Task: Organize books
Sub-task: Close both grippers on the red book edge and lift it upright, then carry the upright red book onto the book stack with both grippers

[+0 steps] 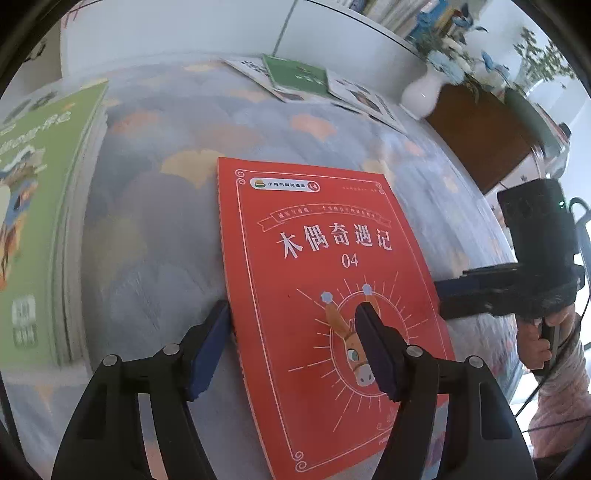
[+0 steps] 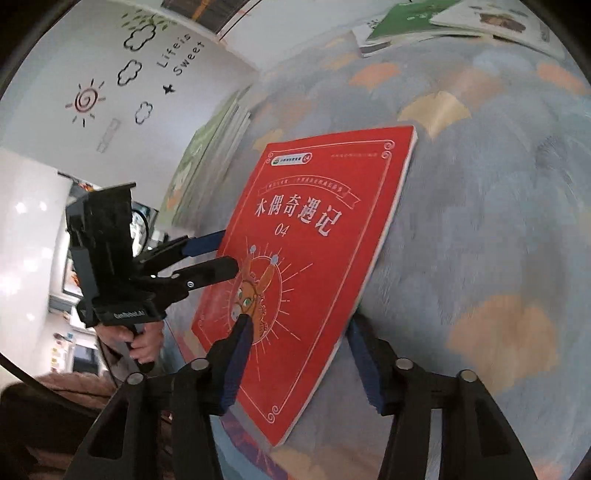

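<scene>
A red book (image 1: 314, 240) (image 2: 314, 221) with white Chinese title and a donkey drawing lies on a blue patterned cover (image 1: 155, 229). My left gripper (image 1: 293, 319) straddles its left spine edge: one finger sits just off the edge, the other rests on the donkey picture. It stands open. My right gripper (image 2: 299, 330) straddles the opposite long edge, one finger on the cover, the other beyond and below the page edge, also open. Each gripper shows in the other's view: the right gripper (image 1: 443, 295) at the book's right side, the left gripper (image 2: 225, 254) at its left.
A stack of green-covered books (image 1: 37, 221) (image 2: 207, 147) lies to the left. A green book (image 1: 299, 75) (image 2: 406, 18) and white booklets lie at the far side. A white vase (image 1: 421, 92) stands on a wooden cabinet (image 1: 480, 136). A hand (image 1: 535, 343) holds the right gripper.
</scene>
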